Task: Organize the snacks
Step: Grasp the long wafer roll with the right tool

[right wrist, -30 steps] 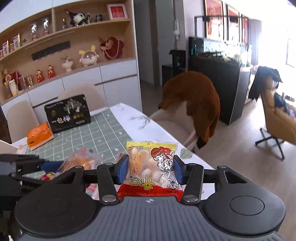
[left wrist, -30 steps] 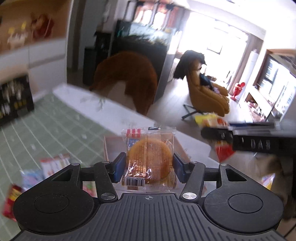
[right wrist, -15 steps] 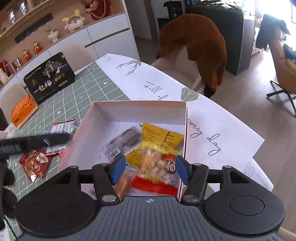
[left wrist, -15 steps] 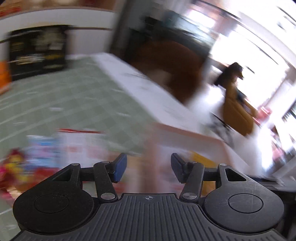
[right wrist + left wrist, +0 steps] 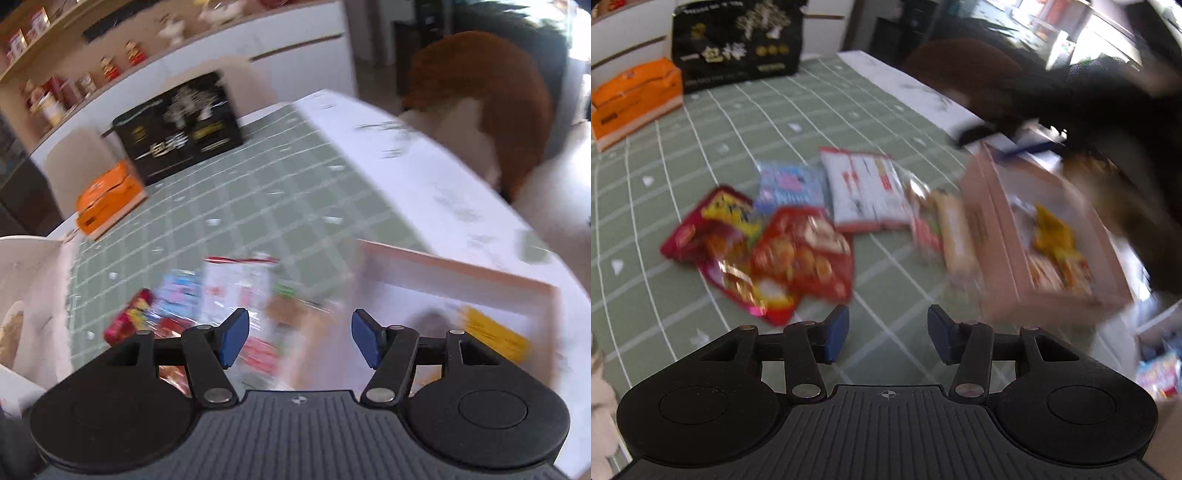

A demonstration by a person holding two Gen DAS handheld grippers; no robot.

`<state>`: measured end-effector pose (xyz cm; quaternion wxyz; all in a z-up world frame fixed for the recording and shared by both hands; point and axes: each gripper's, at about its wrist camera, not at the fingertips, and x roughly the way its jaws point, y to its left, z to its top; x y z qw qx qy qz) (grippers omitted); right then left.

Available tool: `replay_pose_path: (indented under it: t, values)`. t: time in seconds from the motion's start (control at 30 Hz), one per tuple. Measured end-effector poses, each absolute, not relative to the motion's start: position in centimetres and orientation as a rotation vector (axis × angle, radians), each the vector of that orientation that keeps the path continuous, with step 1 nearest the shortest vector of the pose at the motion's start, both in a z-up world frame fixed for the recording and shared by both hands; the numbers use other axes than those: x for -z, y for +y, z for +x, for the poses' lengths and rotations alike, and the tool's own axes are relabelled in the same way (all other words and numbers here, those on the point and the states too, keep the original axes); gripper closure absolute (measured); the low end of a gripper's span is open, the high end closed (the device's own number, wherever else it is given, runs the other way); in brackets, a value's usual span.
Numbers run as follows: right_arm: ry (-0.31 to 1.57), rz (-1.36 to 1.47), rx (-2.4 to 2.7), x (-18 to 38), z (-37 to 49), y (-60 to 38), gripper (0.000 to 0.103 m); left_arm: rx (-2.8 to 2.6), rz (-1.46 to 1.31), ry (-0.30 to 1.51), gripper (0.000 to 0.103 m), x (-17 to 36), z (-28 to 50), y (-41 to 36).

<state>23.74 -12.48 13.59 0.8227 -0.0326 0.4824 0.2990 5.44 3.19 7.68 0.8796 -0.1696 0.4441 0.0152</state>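
1. Left wrist view: the snacks are in two groups. A loose cluster lies on the green grid mat (image 5: 746, 122) ahead of my left gripper (image 5: 884, 338), and some packets are already inside the pink box (image 5: 997, 236) to the right of that cluster.
2. In the cluster I see two red packets (image 5: 798, 254) overlapping each other nearest me, a light blue packet (image 5: 790, 184) just behind them, and a white packet with red print (image 5: 866, 188) beside the blue one. A long tan packet (image 5: 955, 236) lies against the box's left wall.
3. Inside the box a yellow packet (image 5: 1052, 232) is plain; the others under it are too blurred to name.
4. My left gripper's blue pads stand apart and are closing, with only bare mat showing between them; it holds nothing.
5. Right wrist view: my right gripper (image 5: 299, 339) sits over the near left edge of the same box (image 5: 458, 266), jaws partly apart and closing a little, nothing gripped. Blurred packets and the box wall show through the gap.
6. In this view a yellow packet (image 5: 495, 336) lies on the box floor, to the right of the jaws.
7. At the mat's far end stand a black gift box (image 5: 738, 44) and an orange carton (image 5: 635, 99), side by side and well apart from the snacks.
8. The box rests on a white tablecloth (image 5: 424, 162) beside the mat, and a chair draped in brown fur (image 5: 480, 92) stands past the table edge.
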Motion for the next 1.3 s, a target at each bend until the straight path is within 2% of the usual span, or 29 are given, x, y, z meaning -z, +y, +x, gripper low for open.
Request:
replay_pose_path:
  t: [0.07, 0.1, 0.33, 0.43, 0.6, 0.73, 0.83, 1.0, 1.3]
  values:
    - [1.065, -0.121, -0.611, -12.7, 25.1, -8.7, 0.091, 0.004, -0.365, 0.921, 0.051, -7.2, 4.1, 3.4]
    - [1.076, -0.179, -0.583, -12.0, 26.0, -6.7, 0.094, 0.013, -0.375, 0.92, 0.052, -7.3, 3.5, 3.3]
    - [1.177, -0.289, -0.405, -6.1, 30.9, -0.9, 0.094, 0.061, -0.461, 0.908, 0.052, -6.1, 1.0, 6.0]
    - [1.215, -0.301, -0.408, -5.4, 29.3, -0.9, 0.094, 0.053, -0.498, 0.883, 0.052, -6.0, 0.4, 7.8]
    - [1.395, -0.325, -0.543, -5.7, 23.5, -2.9, 0.094, 0.034, -0.565, 0.851, 0.052, -5.7, -0.2, 9.6]
    - [1.206, -0.513, -0.488, -7.8, 22.1, -2.6, 0.093, 0.043, -0.55, 0.867, 0.052, -5.8, 0.0, 8.7]
    - [1.148, -0.534, -0.417, -7.4, 24.4, -1.7, 0.093, 0.066, -0.515, 0.894, 0.052, -5.8, 0.1, 7.4]
    - [1.168, -0.545, -0.352, -5.2, 26.6, -1.0, 0.091, 0.055, -0.509, 0.916, 0.052, -5.7, 0.0, 7.0]
    - [1.259, -0.427, -0.539, -6.7, 19.0, -5.9, 0.092, 0.061, -0.497, 0.928, 0.052, -6.0, 0.7, 5.7]
